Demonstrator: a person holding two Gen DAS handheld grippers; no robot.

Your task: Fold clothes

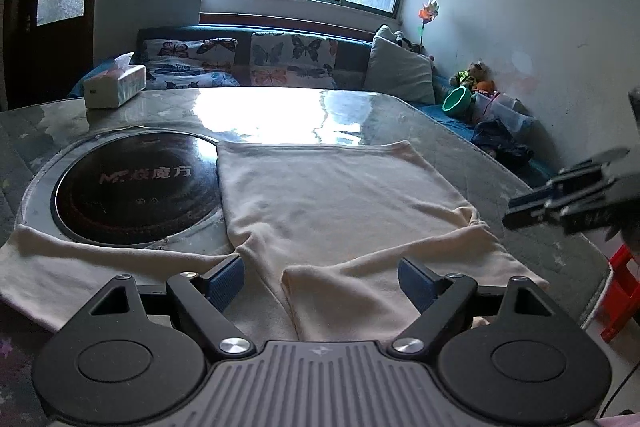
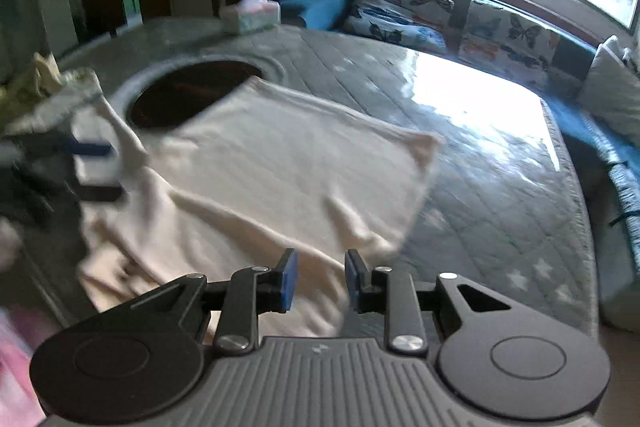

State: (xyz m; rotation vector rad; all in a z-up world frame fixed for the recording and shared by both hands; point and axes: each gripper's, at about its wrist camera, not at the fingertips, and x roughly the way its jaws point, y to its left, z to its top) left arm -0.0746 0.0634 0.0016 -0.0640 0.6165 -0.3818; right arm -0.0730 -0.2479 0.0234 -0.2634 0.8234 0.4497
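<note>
A cream garment lies spread on the quilted table, one part reaching left past the black cooktop. My left gripper is open above its near folded edge, touching nothing. My right gripper is partly open just above the garment's near right edge, with nothing between the pads. The right gripper also shows blurred at the right of the left wrist view. The left gripper shows blurred at the left of the right wrist view.
A round black induction cooktop is set into the table left of the garment. A tissue box stands at the far left. A sofa with butterfly cushions runs behind the table. A red stool stands at the right.
</note>
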